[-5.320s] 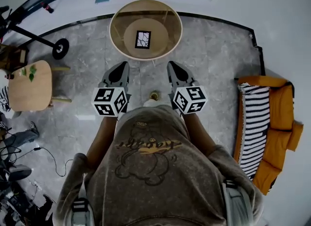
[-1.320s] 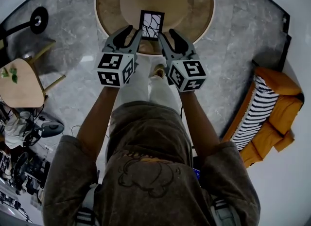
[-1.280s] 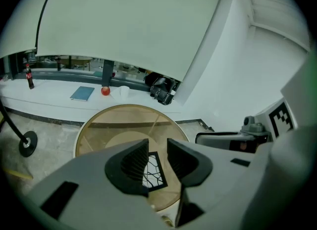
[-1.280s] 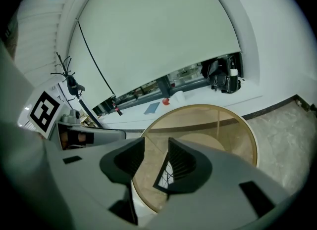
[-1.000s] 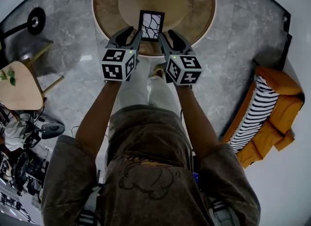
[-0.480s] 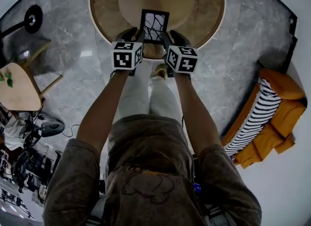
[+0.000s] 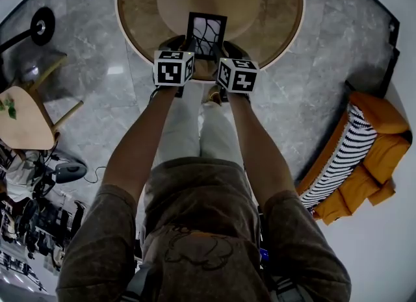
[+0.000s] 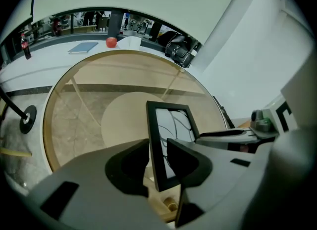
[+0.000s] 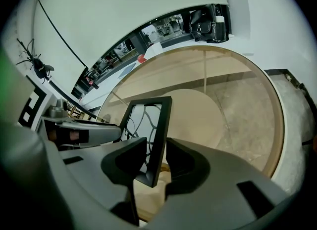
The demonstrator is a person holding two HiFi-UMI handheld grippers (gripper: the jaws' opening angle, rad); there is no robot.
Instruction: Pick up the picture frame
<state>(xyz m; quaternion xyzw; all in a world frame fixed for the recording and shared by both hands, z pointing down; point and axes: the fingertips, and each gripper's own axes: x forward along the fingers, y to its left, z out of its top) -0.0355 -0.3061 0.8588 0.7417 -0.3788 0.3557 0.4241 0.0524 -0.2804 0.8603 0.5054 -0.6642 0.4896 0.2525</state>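
Note:
A black picture frame [image 7: 207, 34] with a white, black-lined print stands upright near the close edge of the round glass table [image 7: 123, 18]. My left gripper [image 7: 184, 47] straddles the frame's left side bar [image 8: 154, 140], one jaw in front of it and one behind. My right gripper [image 7: 227, 49] straddles the right side bar [image 9: 157, 130] the same way, and its jaws are closing. Only thin gaps show between the pads and the frame at either gripper [image 8: 157, 147] [image 9: 157, 145]. The frame's foot is hidden behind the jaws.
An orange sofa with a striped cushion [image 7: 364, 145] stands at the right. A small wooden side table [image 7: 23, 119] and a lamp base [image 7: 42, 21] are at the left, with cables and gear [image 7: 39, 184] below. A black bag [image 8: 179, 51] sits beyond the table.
Both grippers have sunk and moved forward to the frame, drawing closer together. Their jaws now stand around its two side bars. The frame has not moved.

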